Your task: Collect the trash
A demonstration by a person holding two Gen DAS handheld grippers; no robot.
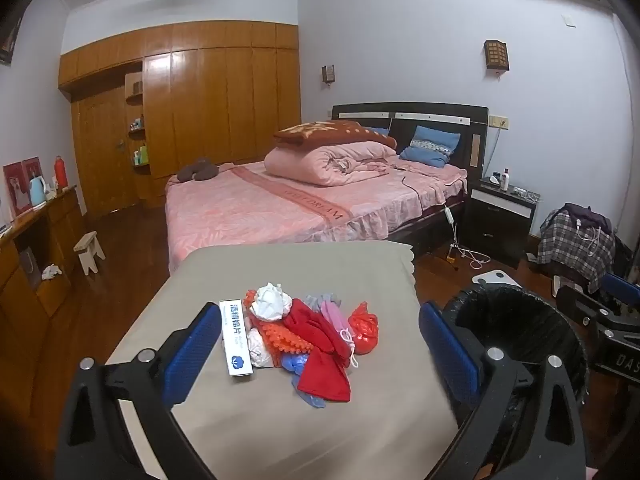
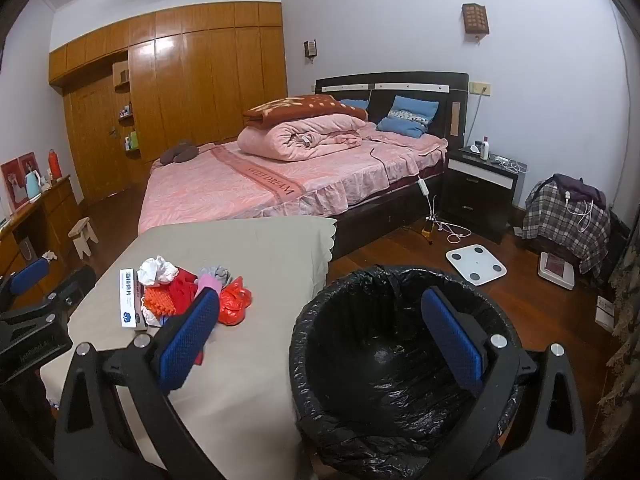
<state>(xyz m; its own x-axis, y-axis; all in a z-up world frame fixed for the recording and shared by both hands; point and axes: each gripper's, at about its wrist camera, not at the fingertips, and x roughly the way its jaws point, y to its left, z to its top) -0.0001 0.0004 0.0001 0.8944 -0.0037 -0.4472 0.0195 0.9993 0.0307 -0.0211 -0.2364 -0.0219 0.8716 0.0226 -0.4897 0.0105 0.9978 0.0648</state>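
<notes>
Trash (image 1: 308, 332) lies in one loose heap on the beige-covered worktop (image 1: 280, 420), toward its middle. In the heap, a long white box with blue print (image 1: 236, 338) lies along the left side, a crumpled white paper wad (image 1: 270, 300) sits on top at the back, a red cloth (image 1: 324, 356) drapes down the front over a blue plastic scrap (image 1: 306, 394), and a knotted red plastic bag (image 1: 364, 330) rests at the right edge. A pink piece (image 1: 332, 314) and an orange netted piece (image 1: 280, 338) show between them.

The left hand-held gripper (image 1: 320, 356) hangs over the near part of the worktop with its blue pads (image 1: 192, 360) spread wide, one on each side of the heap as seen from the left wrist camera, and nothing between them. Whether it is touching the cover cannot be told.

The right hand-held gripper (image 2: 320, 350) is also spread wide and holds nothing. It hangs above the bin lined with a black bag (image 2: 384, 360), which stands on the wooden floor (image 2: 400, 248) just beside the worktop's right edge. The inside of the bin shows only shiny black liner.

Beyond the worktop stands a bed with pink covers (image 2: 260, 184), with a folded pink quilt (image 2: 296, 136) on it. A white bathroom scale (image 2: 476, 264) lies on the floor past the bin.
</notes>
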